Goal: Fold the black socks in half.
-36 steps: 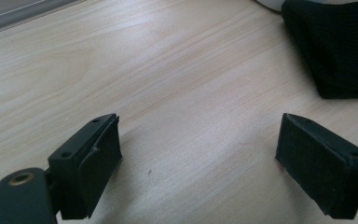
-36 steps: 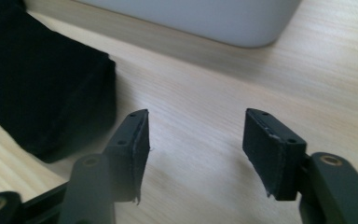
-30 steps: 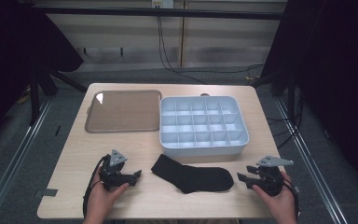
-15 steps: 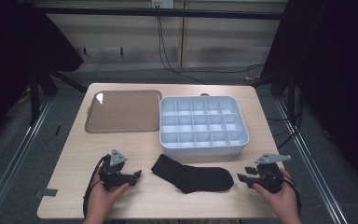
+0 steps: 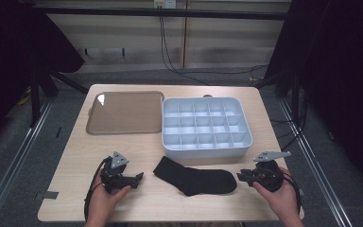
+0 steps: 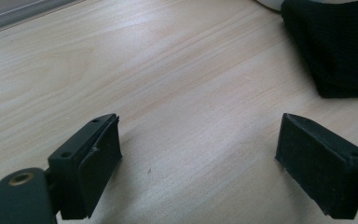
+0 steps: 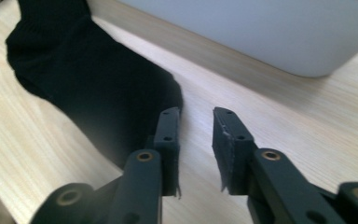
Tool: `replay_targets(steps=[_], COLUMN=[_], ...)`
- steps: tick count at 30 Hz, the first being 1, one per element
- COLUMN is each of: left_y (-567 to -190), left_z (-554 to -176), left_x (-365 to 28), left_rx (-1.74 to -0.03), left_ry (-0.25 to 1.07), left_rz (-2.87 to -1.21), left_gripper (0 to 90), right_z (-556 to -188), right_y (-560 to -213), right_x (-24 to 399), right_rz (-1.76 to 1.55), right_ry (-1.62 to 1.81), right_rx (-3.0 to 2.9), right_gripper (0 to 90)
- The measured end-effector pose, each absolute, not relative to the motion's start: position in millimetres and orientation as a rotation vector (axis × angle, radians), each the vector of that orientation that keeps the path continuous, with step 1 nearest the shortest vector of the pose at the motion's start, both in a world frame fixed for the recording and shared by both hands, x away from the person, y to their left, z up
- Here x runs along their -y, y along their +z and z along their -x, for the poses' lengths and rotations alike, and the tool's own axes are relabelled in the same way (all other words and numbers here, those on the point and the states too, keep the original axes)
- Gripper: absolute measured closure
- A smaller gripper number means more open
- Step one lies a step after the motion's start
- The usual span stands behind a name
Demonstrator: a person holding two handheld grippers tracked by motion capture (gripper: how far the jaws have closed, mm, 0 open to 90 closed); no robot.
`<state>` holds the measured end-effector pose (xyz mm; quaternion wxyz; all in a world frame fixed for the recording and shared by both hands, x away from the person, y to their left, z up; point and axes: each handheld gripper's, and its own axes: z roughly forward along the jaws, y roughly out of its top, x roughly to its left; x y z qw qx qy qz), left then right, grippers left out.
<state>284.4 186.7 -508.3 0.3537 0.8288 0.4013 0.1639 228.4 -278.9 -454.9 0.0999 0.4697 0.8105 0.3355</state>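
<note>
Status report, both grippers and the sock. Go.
Left gripper wide open, nothing between. Right gripper jaws just closing, narrow gap, nothing between, beside the sock's toe. Black sock flat on table. Path clear.

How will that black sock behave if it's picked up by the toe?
The sock lies flat and limp on the table, so it will likely droop. The knit looks soft, probably light and grippy, unlikely to slide or roll.

High view overhead, far; gripper views close, low (both catch sock (image 5: 196,178)).
</note>
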Motion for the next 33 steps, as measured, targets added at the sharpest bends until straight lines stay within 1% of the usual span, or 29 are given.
replay_targets(steps=[3, 4, 6, 7, 13, 22, 27, 30, 32, 33], left_y=[-508, -508, -508, -508, -508, -508, -509, -509, -506, -504], left_z=[-284, -284, -284, -284, -284, -284, -284, -283, -283, -282], left_x=[-187, -187, -187, -187, -187, -187, -186, -185, -184, -182], left_rx=[-1.039, -1.039, -1.039, -1.039, -1.039, -1.039, -1.046, -1.063, -1.076, -1.087], left_ry=[0.422, 0.422, 0.422, 0.422, 0.422, 0.422, 0.423, 0.430, 0.427, 0.413], left_rz=[-2.142, -2.141, -2.142, -2.142, -2.141, -2.142, -2.134, -2.124, -2.135, -2.136], left_gripper=[13.1, 13.2, 13.1, 13.2, 13.2, 13.2, 13.2, 13.5, 15.1, 18.2], right_z=[-228, -229, -229, -230, -234, -237, -237, -237, -236, -236], right_y=[-454, -453, -452, -449, -448, -470, -479, -481, -482, -482], right_x=[275, 271, 270, 266, 248, 230, 226, 227, 226, 225], right_rz=[-1.390, -1.375, -1.375, -1.360, -1.300, -1.275, -1.246, -1.255, -1.249, -1.244], right_ry=[0.986, 1.002, 0.996, 1.016, 1.011, 0.932, 0.844, 0.856, 0.856, 0.856], right_rx=[-2.420, -2.435, -2.445, -2.458, -2.529, -2.617, -2.645, -2.640, -2.639, -2.639], right_gripper=[76.4, 79.5, 80.5, 83.0, 90.0, 90.0, 90.0, 90.0, 90.0, 90.0])
